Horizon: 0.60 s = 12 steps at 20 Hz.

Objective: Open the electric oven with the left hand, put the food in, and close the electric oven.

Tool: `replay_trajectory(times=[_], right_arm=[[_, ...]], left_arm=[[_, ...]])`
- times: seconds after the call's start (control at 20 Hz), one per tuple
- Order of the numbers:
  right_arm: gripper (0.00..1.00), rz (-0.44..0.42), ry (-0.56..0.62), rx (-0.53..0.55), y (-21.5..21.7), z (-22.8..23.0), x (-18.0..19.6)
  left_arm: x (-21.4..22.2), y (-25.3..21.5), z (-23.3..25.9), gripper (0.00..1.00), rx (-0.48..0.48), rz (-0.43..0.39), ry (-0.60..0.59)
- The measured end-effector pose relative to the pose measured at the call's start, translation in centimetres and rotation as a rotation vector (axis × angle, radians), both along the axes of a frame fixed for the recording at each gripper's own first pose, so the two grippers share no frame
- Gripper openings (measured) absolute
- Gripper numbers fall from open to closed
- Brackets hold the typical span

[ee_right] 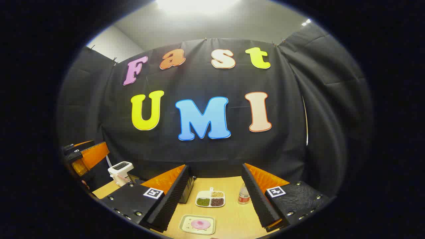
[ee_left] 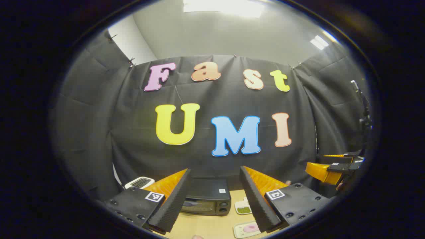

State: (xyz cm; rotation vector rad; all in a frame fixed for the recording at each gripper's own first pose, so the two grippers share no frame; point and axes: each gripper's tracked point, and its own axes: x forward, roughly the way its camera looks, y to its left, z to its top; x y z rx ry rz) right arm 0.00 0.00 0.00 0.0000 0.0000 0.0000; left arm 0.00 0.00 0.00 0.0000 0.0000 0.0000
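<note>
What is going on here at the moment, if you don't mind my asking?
A person holds both grippers raised above a wooden table, both open and empty. The left gripper faces the black electric oven, whose door looks closed. The right gripper looks over a plate with pink food and a divided dish. Nothing is grasped yet.

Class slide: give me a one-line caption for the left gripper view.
Open left gripper poised above the wooden table, framing the closed black electric oven, pink food on a pale rectangular tray nearby.
</note>
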Motion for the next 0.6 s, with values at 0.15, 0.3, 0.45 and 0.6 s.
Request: replay_trajectory(times=[0.15, 0.3, 0.45, 0.6], right_arm=[[0.97, -0.023, -0.018, 0.012, 0.6, 0.7, 0.5], [0.97, -0.042, -0.033, 0.001, 1.3, 1.3, 1.1], [0.97, -0.058, -0.034, 0.002, 1.8, 1.2, 1.6], [0.97, -0.067, -0.037, -0.002, 2.1, 1.2, 1.7]], left_arm=[[1.0, 0.5, 0.0, 1.0, -0.011, -0.039, -0.002], [1.8, 1.4, -0.1, 1.0, -0.01, -0.057, -0.007], [2.7, 2.1, -0.6, 0.95, -0.021, -0.064, 0.006], [3.1, 2.9, -1.0, 0.96, -0.023, -0.064, 0.009]])
